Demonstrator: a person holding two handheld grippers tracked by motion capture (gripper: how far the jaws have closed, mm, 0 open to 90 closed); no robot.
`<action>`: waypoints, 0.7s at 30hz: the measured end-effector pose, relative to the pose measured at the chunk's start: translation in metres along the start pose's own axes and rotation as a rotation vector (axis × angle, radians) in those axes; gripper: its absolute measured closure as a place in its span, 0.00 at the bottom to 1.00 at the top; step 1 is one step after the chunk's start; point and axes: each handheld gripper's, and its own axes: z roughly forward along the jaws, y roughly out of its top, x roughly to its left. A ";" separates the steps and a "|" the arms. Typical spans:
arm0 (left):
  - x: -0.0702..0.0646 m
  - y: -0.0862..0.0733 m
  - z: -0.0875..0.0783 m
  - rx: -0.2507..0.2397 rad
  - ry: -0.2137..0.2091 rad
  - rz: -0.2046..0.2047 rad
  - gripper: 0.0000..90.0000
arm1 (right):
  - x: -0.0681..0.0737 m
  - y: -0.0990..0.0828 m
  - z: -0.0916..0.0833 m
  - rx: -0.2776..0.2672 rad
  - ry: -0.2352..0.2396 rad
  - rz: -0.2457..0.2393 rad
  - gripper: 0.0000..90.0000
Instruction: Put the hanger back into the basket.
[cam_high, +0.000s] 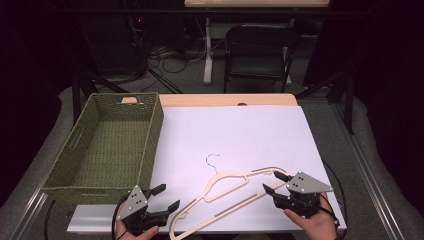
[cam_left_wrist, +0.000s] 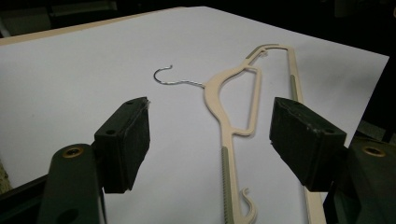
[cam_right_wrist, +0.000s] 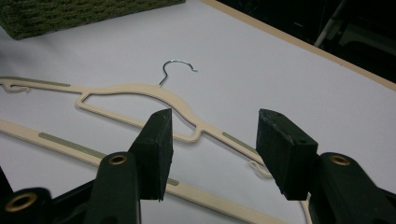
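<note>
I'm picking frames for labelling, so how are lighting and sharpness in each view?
High view: the white sheet is evenly lit and the room behind is nearly black; the hanger looks soft. Left gripper view: hanger fairly sharp, the near pads blurred. Right gripper view: the metal hook glints, and the basket is soft.

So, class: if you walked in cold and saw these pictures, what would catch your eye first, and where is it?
Most likely the cream plastic hanger with its thin metal hook, lying flat on the white sheet near the front edge. An open gripper sits at each end of it: the left gripper and the right gripper. Next, the green woven basket at the table's left.
</note>
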 end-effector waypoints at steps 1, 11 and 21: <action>0.000 0.000 0.000 0.001 -0.001 0.001 0.32 | -0.002 0.003 0.000 0.011 0.010 0.001 0.52; -0.001 0.000 0.000 0.005 -0.009 0.003 0.33 | -0.010 0.041 0.011 0.122 0.028 -0.123 0.52; -0.001 -0.001 0.000 0.007 -0.007 -0.004 0.33 | -0.017 0.060 0.044 0.284 0.102 -0.151 0.51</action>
